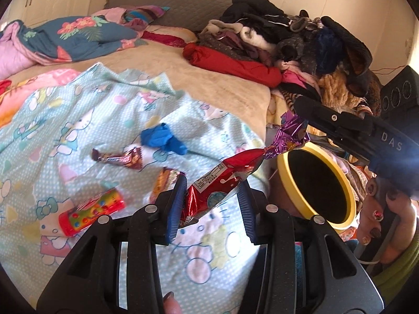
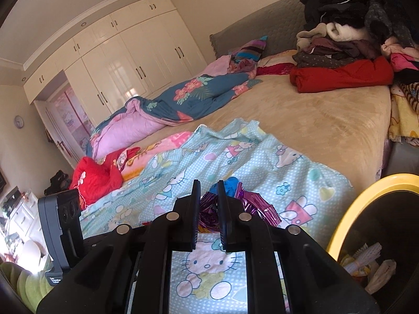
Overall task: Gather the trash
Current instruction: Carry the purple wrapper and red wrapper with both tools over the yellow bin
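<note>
In the left wrist view the left gripper [image 1: 212,204], low and centre in the frame, has its ribbed blue pads [image 1: 176,209] pressed on a crinkled red foil wrapper [image 1: 217,191] with a white label, its twisted end rising toward the right. There the right gripper [image 1: 301,110], matte black plastic coming in from the right edge, pinches a shiny purple foil wrapper [image 1: 290,136] that meets the red one's twist. In the right wrist view the same purple foil [image 2: 209,209] is bunched between narrow jaws at lower centre. Just below the purple foil in the left view gapes the round bin [image 1: 340,180], its smooth yellow rim circling a dark interior; at the right edge of the right wrist view pale scraps lie inside it. Loose on the soft, dotted cartoon-cat blanket [image 1: 78,120], left of centre, lie a crumpled blue glove [image 1: 163,138], a dark brown twisted candy wrapper [image 1: 117,157], a striped orange wrapper [image 1: 165,180] partly behind the left pad, and a glossy red candy tube [image 1: 91,212] at lower left. A heap of rumpled clothes [image 1: 288,44] fills the upper right.
</note>
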`<state>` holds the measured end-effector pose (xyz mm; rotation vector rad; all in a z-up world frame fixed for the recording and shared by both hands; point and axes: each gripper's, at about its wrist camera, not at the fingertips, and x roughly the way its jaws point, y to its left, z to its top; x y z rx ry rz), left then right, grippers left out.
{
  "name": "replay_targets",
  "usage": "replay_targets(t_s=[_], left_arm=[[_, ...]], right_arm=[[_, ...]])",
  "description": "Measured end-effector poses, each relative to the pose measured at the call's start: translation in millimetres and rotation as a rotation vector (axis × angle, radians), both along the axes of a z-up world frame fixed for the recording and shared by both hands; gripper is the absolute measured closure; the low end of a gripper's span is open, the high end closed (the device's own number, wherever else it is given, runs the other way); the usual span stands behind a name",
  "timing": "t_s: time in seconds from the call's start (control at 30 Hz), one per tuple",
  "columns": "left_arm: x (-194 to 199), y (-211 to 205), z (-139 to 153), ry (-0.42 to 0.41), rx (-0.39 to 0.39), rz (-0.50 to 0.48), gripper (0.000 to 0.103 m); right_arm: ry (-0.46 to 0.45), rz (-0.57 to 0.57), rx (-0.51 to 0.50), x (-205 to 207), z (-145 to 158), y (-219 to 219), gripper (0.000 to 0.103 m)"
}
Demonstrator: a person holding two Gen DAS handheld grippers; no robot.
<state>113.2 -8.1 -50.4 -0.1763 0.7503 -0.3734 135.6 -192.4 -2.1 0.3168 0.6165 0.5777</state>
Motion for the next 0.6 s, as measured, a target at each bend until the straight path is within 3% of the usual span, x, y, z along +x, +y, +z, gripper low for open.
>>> replay_targets(t_s=[0.6], left_arm=[[-7, -47, 18, -0.042, -0.003, -0.063, 0.072]], right_arm=[[-0.015, -0.146, 0.06, -24, 6, -78, 0.091]])
